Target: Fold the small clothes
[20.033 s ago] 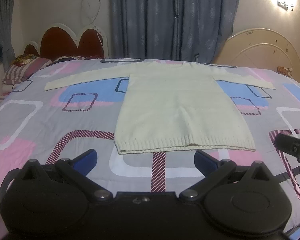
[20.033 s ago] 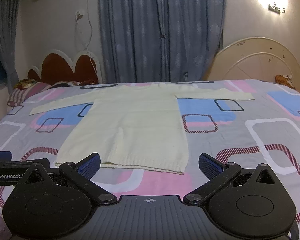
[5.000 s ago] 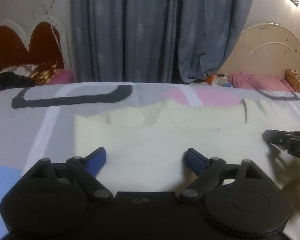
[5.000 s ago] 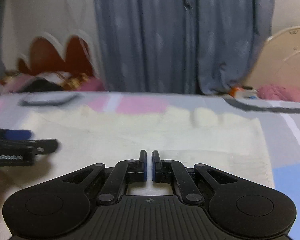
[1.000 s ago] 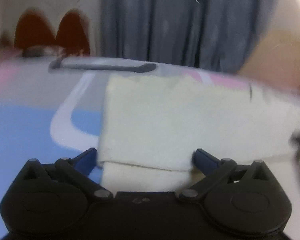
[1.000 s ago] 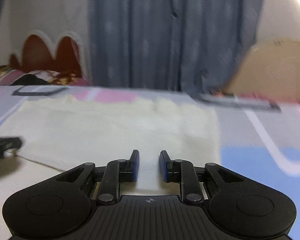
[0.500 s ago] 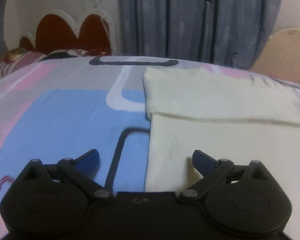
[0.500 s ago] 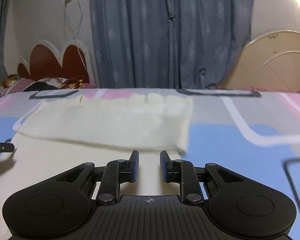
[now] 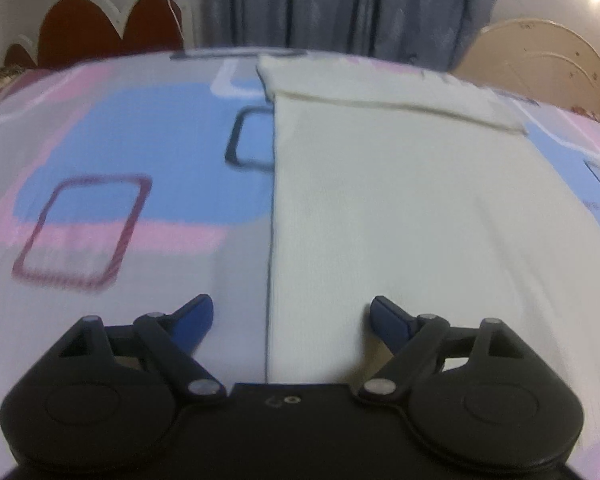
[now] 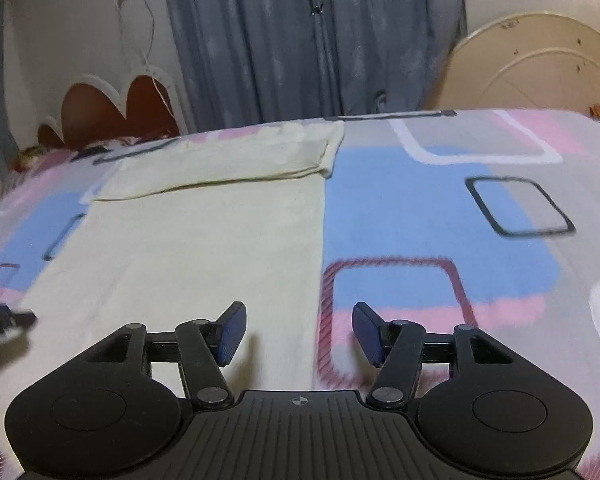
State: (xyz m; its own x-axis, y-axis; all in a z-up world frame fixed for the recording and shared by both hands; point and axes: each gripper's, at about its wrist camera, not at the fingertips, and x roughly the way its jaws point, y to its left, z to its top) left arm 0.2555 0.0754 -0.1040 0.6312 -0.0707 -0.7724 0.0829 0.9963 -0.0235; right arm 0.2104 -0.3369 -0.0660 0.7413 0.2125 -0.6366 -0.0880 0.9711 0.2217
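Note:
A cream knit sweater (image 9: pixel 400 200) lies flat on the bed, with both sleeves folded across its top as a band (image 9: pixel 380 84). It also shows in the right wrist view (image 10: pixel 204 240), with the folded sleeve band (image 10: pixel 240 160) at the far end. My left gripper (image 9: pixel 290 316) is open and empty, straddling the sweater's left side edge near the hem end. My right gripper (image 10: pixel 296 332) is open and empty, straddling the sweater's right side edge. The tip of the left gripper (image 10: pixel 4 318) shows at the left edge of the right wrist view.
The bedspread (image 9: pixel 120 140) is grey with blue, pink and striped squares. A red and white headboard (image 10: pixel 112 108) and pillows stand at the far left. Blue curtains (image 10: pixel 308 40) hang behind. A cream round bed frame (image 10: pixel 540 68) leans at the far right.
Both grippers have drawn back from the folded sleeves toward the hem end of the sweater. The right gripper's jaws have opened wider. The left gripper stays open.

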